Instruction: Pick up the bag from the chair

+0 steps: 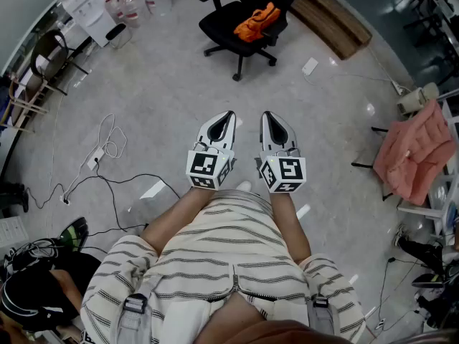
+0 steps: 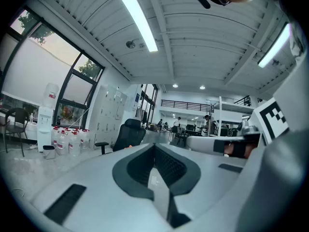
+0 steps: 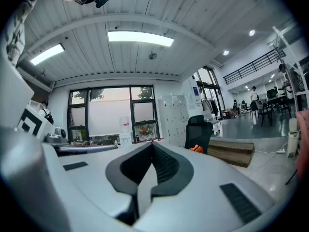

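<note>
While the crumpled orange fabric bag [image 1: 257, 20] is lying on the black swivel office chair [image 1: 221, 24], I am holding my left hand-held gripper [image 1: 227, 115] and right hand-held gripper [image 1: 267, 115] closed and empty, well short of that chair, the right slightly nearer.

The bag [image 1: 257, 21] is orange, the chair [image 1: 219, 24] black (the shirt [image 1: 215, 244] cream with dark stripes).

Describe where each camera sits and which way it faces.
Head view: on the person's head, looking steeply down at the floor; shows both forearms, striped shirt, left claw, right claw.
Left gripper view: on the left claw, level, facing the black chair; its shut jaws show.
Right gripper view: on the right claw, level, facing the chair and orange bag; its shut jaws show.
Shared: all show the chair.
</note>
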